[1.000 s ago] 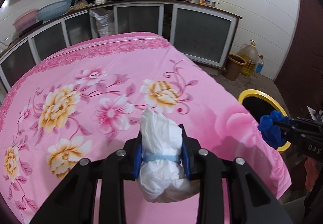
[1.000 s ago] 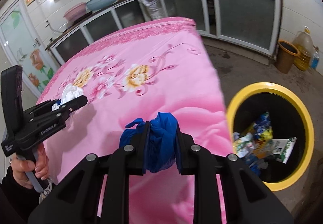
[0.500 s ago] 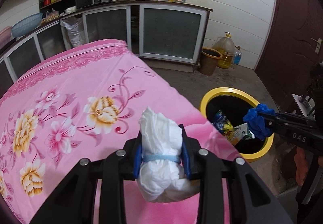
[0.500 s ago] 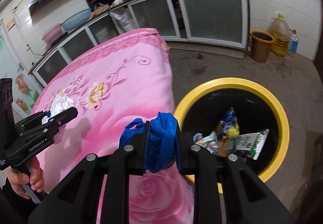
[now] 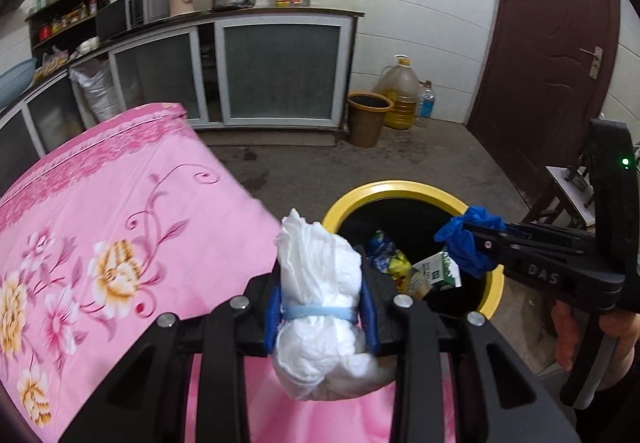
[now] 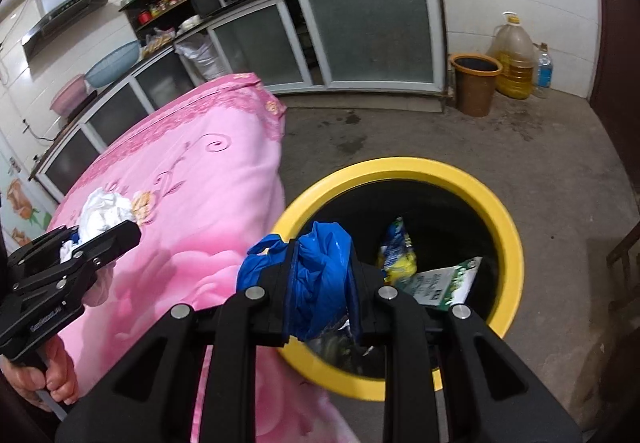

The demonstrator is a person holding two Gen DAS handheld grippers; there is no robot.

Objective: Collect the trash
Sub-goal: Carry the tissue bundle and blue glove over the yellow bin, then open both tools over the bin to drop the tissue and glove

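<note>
The left tongs (image 5: 320, 313) are clamped on a crumpled white tissue wad (image 5: 320, 307), which bulges above and below the blue pads (image 5: 272, 317); a pale blue band crosses the wad at its waist. In the left wrist view the wad sits at the picture's centre, over the edge of the table covered by a pink flowered cloth (image 5: 100, 227), with the round black trash bin with a yellow rim (image 5: 394, 187) just beyond it at about 2 o'clock.

The right tongs (image 6: 320, 283) are clamped on a scrunched blue plastic bag (image 6: 320, 275), part of which spills out to the left of the black fingers. In the right wrist view the bag hangs over the near left part of the bin's rim (image 6: 508, 227), with the bin's opening spreading toward 2 o'clock. The left wrist view shows the same bag (image 5: 468, 243) from the side, above the bin's right rim at 3 o'clock, with the right hand (image 5: 588, 335) gripping the black handle at 4 o'clock.

Inside the bin lie a blue and yellow crinkled wrapper (image 6: 396, 247) and a green and white paper carton (image 6: 448, 279), side by side.

On the concrete floor (image 6: 560, 163) by the glass-fronted kitchen cabinets (image 6: 368, 31), at 1 o'clock, stand a brown plastic bucket (image 6: 476, 83) and a large yellowish oil jug (image 6: 514, 59), close together.
</note>
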